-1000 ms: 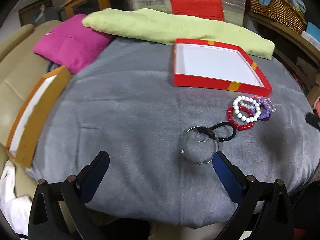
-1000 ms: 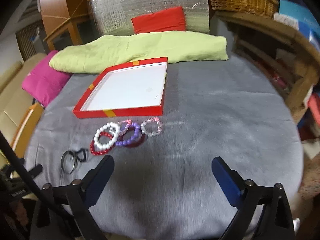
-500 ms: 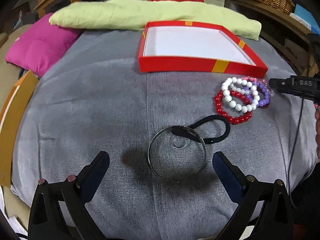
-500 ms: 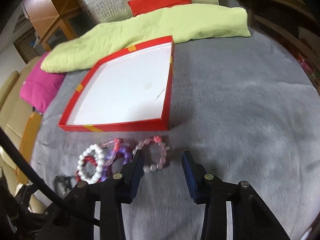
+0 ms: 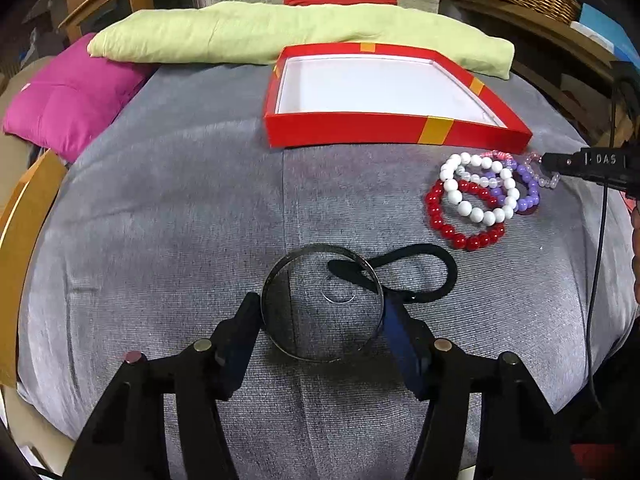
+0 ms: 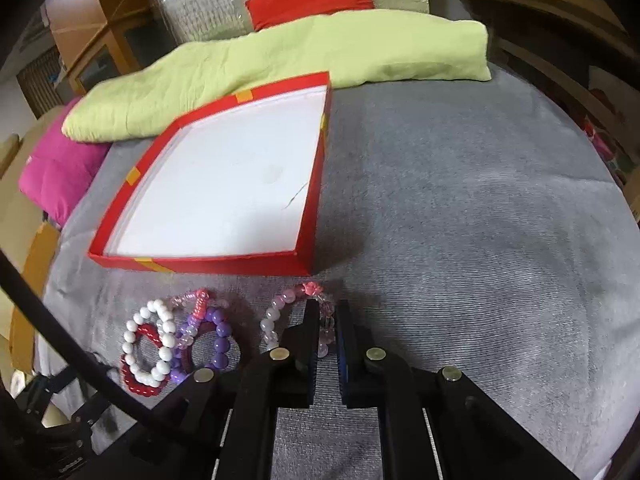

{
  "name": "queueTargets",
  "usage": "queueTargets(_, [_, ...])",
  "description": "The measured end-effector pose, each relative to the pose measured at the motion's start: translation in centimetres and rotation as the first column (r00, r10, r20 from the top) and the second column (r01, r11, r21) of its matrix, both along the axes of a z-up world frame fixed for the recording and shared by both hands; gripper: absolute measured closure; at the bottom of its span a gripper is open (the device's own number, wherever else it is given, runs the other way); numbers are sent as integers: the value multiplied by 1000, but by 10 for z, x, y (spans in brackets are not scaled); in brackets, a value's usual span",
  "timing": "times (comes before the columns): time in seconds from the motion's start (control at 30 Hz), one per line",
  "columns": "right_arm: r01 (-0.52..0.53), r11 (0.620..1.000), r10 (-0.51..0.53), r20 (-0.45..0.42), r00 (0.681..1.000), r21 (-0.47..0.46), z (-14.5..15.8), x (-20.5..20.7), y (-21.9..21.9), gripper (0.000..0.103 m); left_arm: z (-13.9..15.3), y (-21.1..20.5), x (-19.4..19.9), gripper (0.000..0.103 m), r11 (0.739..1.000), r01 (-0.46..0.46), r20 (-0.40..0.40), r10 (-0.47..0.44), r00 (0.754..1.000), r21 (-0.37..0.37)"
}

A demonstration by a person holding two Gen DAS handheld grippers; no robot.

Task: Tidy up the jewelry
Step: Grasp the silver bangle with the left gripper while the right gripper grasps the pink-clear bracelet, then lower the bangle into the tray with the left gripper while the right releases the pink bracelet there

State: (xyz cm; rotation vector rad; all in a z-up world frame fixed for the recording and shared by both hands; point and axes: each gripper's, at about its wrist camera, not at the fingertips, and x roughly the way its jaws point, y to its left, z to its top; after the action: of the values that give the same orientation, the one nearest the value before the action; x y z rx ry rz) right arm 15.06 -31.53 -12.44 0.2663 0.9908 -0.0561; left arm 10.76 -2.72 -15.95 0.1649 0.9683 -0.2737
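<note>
The red box (image 5: 396,130) lies open and flat on the grey cover, its white inside bare, with yellow bands on its rim. Just in front of its near right corner lies a heap of bead bracelets: a white-bead bracelet (image 5: 476,188) overlaps a red-bead bracelet (image 5: 464,220) and a purple-bead bracelet (image 5: 528,188). A pale pink bead bracelet (image 6: 276,320) lies flat beside that heap, nearest the box's corner. Further from the box, a thin metal bangle (image 5: 322,302) lies flat, and a black hair tie (image 5: 420,272) lies looped across its far right edge.
</note>
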Motion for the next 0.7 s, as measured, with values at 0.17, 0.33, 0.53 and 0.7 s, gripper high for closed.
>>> queueTargets(0.17, [-1,998,-2,58,998,60,12,-7,-8,95,6,4,-2,40,1000,8,20,-8,1000,-27])
queueTargets(0.33, [-22,989,7,103,995,148,21,-9,-13,95,26,6,-2,40,998,12,77,-7,997,-62])
queueTargets(0.53, [-99,965,46,213,976,243,37,-9,-6,95,66,-6,27,40,999,37,181,-29,983,-39])
queueTargets(0.7, [-126,957,52,271,961,261,45,8,10,95,82,-24,86,40,999,16,219,-5,976,-45])
